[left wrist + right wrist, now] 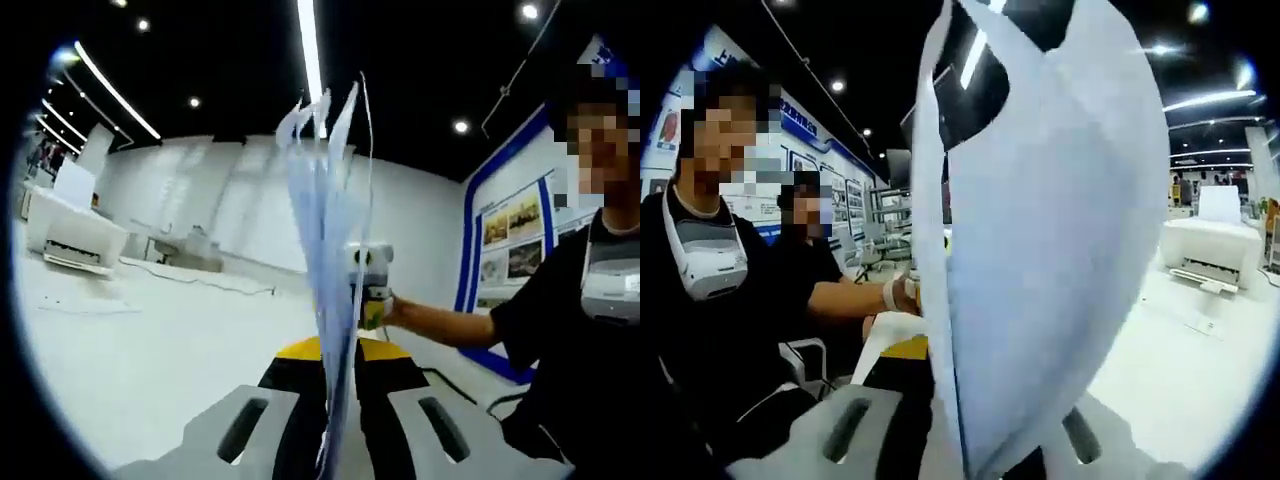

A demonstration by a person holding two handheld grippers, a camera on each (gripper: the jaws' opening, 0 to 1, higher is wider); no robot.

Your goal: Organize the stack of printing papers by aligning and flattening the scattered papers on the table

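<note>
Left gripper view: my left tongs (335,425) pinch the paper stack (325,230) edge-on, centre frame, above the white surface (150,340); the right tongs (368,290) grip its far side. Right gripper view: right tongs (960,440) pinch sheets (1050,230) filling centre. Risk: the fanned upper edges may slip loose.

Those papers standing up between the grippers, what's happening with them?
A person holds a stack of printing papers upright, edge-on, between two handheld grippers. The left gripper is closed on the bottom edge of the sheets, and the right gripper clamps them too. The sheets fan apart at the top, not yet aligned. A white printer sits on the table.
</note>
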